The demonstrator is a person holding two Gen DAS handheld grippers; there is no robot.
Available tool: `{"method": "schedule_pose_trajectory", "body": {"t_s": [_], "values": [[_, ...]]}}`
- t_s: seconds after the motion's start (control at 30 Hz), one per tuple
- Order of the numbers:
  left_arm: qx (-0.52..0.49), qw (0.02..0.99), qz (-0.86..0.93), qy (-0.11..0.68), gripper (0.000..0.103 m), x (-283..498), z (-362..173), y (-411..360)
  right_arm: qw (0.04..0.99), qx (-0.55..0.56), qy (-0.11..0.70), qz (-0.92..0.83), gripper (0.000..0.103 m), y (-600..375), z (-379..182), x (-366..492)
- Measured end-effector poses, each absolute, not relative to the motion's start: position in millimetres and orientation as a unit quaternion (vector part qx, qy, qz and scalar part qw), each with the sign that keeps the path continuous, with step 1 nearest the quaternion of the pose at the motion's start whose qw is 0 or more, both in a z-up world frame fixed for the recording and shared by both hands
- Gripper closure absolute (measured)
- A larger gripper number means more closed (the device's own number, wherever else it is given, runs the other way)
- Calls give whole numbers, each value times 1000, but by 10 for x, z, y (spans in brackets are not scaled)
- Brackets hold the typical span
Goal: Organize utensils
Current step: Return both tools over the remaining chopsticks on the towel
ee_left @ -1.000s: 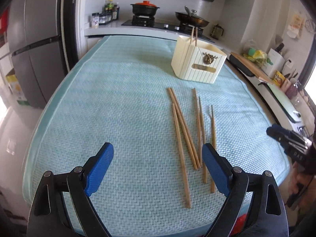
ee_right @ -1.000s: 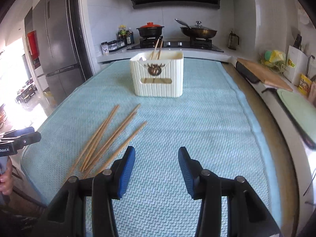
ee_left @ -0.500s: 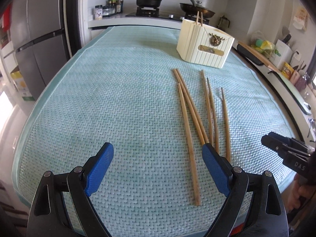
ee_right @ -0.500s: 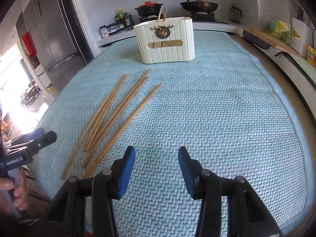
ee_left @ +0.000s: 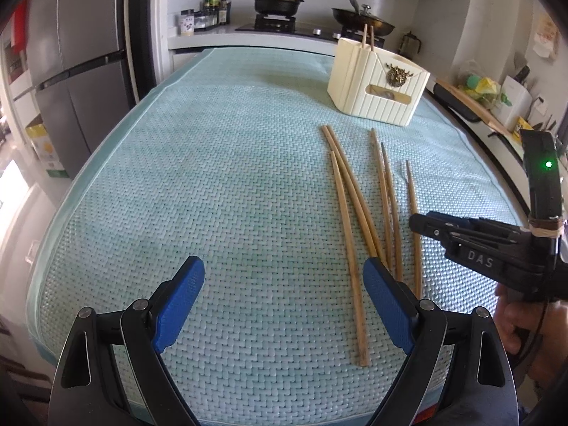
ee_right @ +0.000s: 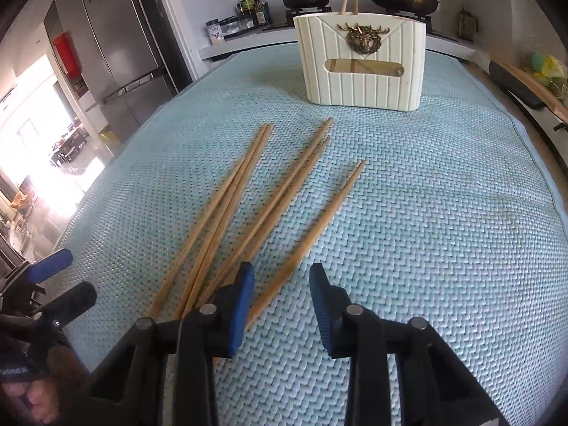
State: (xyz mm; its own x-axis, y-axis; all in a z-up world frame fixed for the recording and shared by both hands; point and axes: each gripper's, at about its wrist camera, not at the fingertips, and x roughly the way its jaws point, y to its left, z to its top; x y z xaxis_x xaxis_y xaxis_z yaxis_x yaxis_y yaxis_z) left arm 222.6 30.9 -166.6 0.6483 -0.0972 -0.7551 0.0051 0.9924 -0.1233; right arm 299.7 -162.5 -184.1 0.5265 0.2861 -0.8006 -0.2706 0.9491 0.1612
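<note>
Several wooden chopsticks [ee_left: 349, 234] [ee_right: 220, 213] lie loose on the light blue woven mat [ee_left: 213, 177] [ee_right: 426, 213]. Behind them stands a cream ribbed holder [ee_left: 376, 85] [ee_right: 362, 71] with two chopsticks [ee_left: 367, 37] [ee_right: 349, 0] upright in it. My left gripper [ee_left: 284, 264] [ee_right: 67, 280] hangs wide open low over the mat's near edge, its right pad beside the chopsticks' near ends. My right gripper [ee_right: 281, 271] [ee_left: 413, 220] is closing. The near end of the rightmost chopstick [ee_right: 319, 223] lies between its jaws, close to the left pad, with no pad pressing on it.
A grey fridge [ee_left: 71, 71] stands at the left. Behind the mat, a counter carries a stove with a red-lidded pot [ee_left: 277, 0], a pan [ee_left: 362, 23] and spice jars. A wooden board [ee_left: 472, 103] and kitchen items line the right side.
My right gripper has moved forward and down to the near ends of the chopsticks, and its jaws have narrowed. My left gripper has sunk a little and stayed wide open.
</note>
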Motion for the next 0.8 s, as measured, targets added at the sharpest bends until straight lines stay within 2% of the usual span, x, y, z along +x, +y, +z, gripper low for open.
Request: {"method": "schedule_pose_trajectory", "body": {"t_s": [0.13, 0.23, 0.8], "values": [[-54, 905, -30, 422, 11, 2233, -1682, 311, 880, -40, 452, 141, 80, -1520, -1914, 3014], [-51, 903, -33, 426, 11, 2256, -1709, 305, 881, -34, 452, 135, 82, -1603, -1921, 2966], [-6, 884, -40, 466, 11, 2664, -2020, -7, 889, -33, 449, 81, 82, -2189, -1899, 2647]]}}
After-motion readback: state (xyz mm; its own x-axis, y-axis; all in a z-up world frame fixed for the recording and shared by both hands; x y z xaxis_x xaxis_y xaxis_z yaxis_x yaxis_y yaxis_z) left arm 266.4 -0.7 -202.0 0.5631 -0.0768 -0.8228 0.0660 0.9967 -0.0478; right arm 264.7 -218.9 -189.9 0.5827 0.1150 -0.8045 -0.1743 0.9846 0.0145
